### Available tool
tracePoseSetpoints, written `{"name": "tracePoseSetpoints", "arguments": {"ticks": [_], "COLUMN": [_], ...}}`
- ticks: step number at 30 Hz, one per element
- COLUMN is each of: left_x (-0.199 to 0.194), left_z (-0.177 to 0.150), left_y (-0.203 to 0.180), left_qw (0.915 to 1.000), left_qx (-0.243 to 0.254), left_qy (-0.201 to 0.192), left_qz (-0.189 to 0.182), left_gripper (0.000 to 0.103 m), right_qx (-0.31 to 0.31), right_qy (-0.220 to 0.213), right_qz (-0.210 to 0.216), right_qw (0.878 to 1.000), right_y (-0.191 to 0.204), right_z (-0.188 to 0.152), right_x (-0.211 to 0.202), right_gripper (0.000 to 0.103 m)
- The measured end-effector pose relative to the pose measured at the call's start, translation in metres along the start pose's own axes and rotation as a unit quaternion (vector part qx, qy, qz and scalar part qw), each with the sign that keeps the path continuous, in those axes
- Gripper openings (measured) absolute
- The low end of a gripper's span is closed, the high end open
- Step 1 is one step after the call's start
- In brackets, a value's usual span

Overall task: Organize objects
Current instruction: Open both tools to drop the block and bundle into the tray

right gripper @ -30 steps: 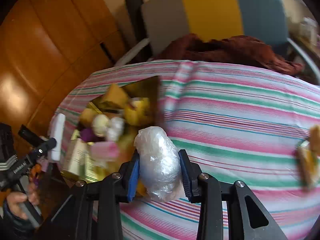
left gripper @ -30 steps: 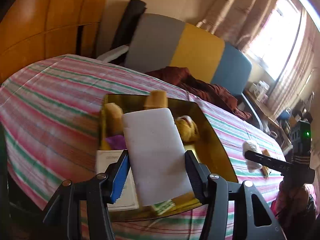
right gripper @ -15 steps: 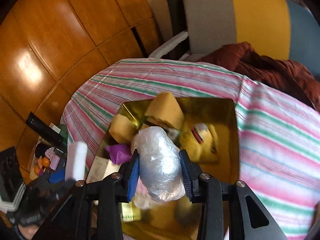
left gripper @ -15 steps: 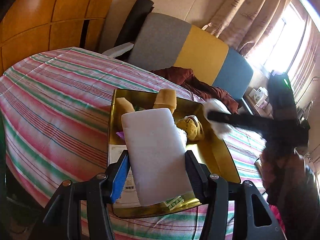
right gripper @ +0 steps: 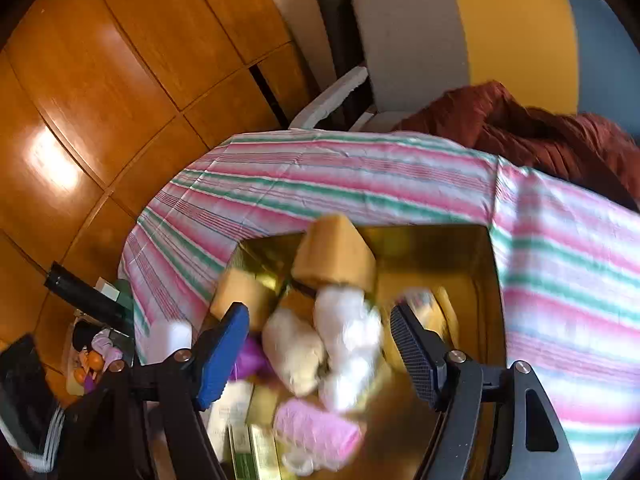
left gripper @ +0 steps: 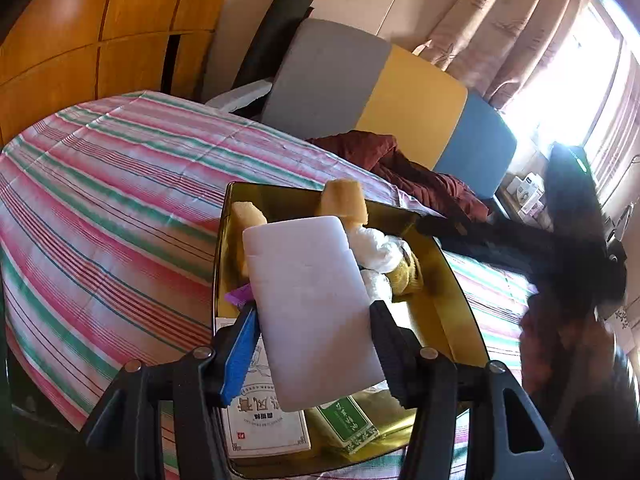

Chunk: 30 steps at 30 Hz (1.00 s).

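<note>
1. My right fingers (right gripper: 318, 346) have just been opening; the white plastic bundle (right gripper: 348, 340) lies free between them, in the gold tray (right gripper: 472, 264).
2. My left fingers (left gripper: 312, 344) grip the white foam block (left gripper: 308, 304) above the tray's 6 o'clock part.
3. The tray is already quite full; the block is not yet placed.

The left gripper (left gripper: 314, 344) was clamped on a flat white foam block (left gripper: 310, 304), its blue pad pressed against one long edge and the black finger against the other, holding the block tilted over a gold tray (left gripper: 460, 304). The tray sat on a pink, green and white striped cloth (left gripper: 112, 208). Inside it lay two tan sponge pieces (left gripper: 344, 200), a crumpled white plastic bundle (left gripper: 376, 248) against a yellow soft toy (left gripper: 406, 276), a purple scrap (left gripper: 240, 293), a white printed box (left gripper: 260, 420) and a green packet (left gripper: 348, 424). The right gripper (left gripper: 436, 226) reached over the tray's far corner, dark and blurred. A grey, yellow and blue chair back (left gripper: 400, 96) stood behind, a maroon cloth (left gripper: 400, 168) heaped before it.
</note>
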State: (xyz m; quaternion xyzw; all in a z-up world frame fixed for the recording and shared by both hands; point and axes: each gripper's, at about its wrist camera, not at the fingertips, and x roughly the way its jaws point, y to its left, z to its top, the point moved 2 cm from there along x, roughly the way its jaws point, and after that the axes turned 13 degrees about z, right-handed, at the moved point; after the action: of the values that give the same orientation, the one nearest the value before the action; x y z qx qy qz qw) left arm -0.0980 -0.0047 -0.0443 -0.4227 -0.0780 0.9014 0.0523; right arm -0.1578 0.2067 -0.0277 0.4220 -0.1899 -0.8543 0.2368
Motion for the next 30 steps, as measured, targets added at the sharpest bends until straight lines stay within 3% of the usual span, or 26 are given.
{"name": "tracePoseSetpoints", "arguments": {"ticks": [12, 14, 16, 22, 30], "left_x": [0.024, 0.030, 0.035, 0.024, -0.005], "left_z": [0.043, 0.046, 0.044, 0.033, 0.007], "left_y": [-0.023, -0.022, -0.020, -0.010, 0.001], "left_qw": [0.9991, 0.9988, 0.9987, 0.9991, 0.9967], "left_qx": [0.028, 0.025, 0.030, 0.013, 0.014], "left_qy": [-0.015, -0.004, 0.007, -0.002, -0.009], "left_qz": [0.030, 0.041, 0.040, 0.041, 0.079], "left_gripper": [0.064, 0.078, 0.085, 0.086, 0.085], "right_qx": [0.031, 0.032, 0.032, 0.035, 0.029], "right_qy": [-0.014, -0.017, -0.021, -0.027, -0.033], "right_qz": [-0.020, -0.019, -0.018, -0.019, -0.026], "right_qw": [0.999, 0.999, 0.999, 0.999, 0.999], "right_y": [-0.016, -0.015, -0.014, -0.012, -0.005], "right_z": [-0.054, -0.058, -0.062, -0.071, -0.082], "right_x": [-0.033, -0.037, -0.041, -0.049, -0.058], "right_gripper": [0.076, 0.077, 0.078, 0.078, 0.078]}}
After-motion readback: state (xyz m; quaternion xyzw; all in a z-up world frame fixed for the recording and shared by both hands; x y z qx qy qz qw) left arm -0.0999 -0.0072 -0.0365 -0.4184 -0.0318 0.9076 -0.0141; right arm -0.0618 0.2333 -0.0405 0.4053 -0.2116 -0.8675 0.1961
